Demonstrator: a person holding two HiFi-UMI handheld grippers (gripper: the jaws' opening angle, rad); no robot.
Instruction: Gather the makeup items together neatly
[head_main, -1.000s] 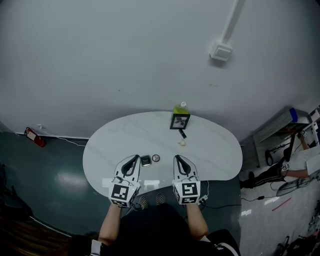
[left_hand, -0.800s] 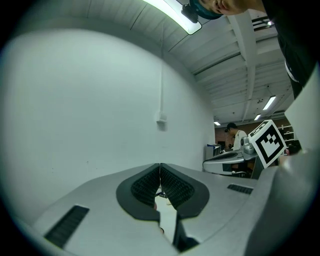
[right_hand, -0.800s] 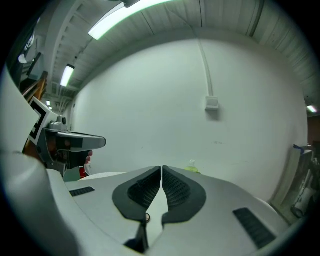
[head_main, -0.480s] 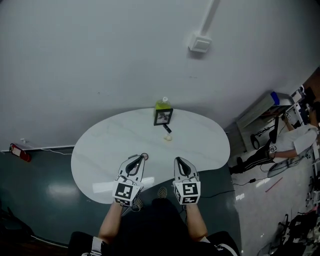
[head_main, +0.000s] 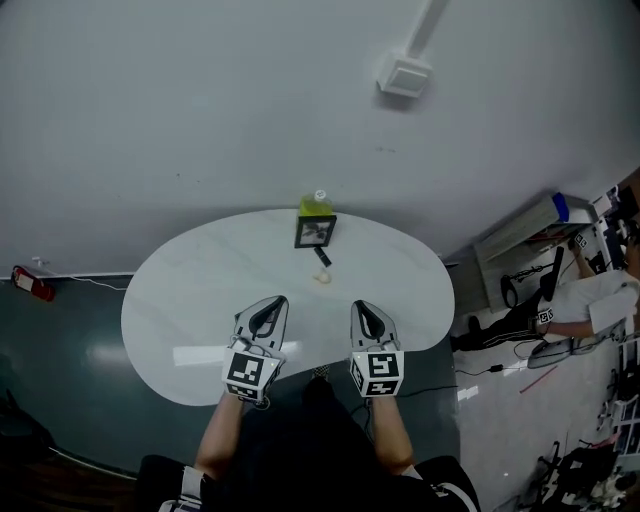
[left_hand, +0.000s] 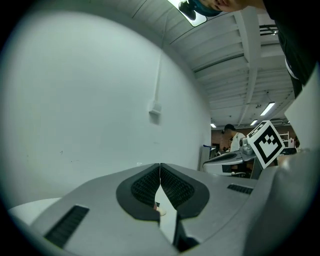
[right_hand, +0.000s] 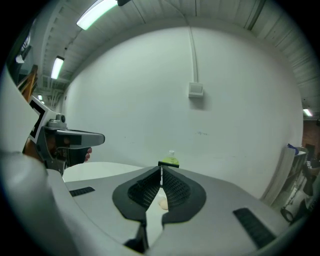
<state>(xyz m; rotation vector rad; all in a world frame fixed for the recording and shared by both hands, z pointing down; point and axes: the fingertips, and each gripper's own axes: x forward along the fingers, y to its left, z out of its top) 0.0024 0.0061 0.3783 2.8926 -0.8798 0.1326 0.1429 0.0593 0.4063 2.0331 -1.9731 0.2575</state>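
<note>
A green bottle (head_main: 318, 205) stands at the far edge of the white oval table (head_main: 190, 300), with a black-framed mirror (head_main: 314, 231) in front of it. Nearer lie a small black stick (head_main: 323, 257) and a cream sponge (head_main: 322, 278). My left gripper (head_main: 277, 300) and right gripper (head_main: 359, 306) hover side by side over the table's near edge, both shut and holding nothing. In the right gripper view the right gripper (right_hand: 161, 170) points at the green bottle (right_hand: 170, 159) and sponge (right_hand: 163, 203). In the left gripper view the left gripper (left_hand: 160, 167) has its tips together.
A white wall with a junction box (head_main: 404, 76) rises behind the table. The floor around is dark green. At the right are a shelf unit (head_main: 530, 230), cables and a seated person (head_main: 590, 310). The right gripper's marker cube (left_hand: 265, 141) shows in the left gripper view.
Both grippers have shifted to the right along the table's near edge. The two small compacts that lay beside the left gripper are no longer visible.
</note>
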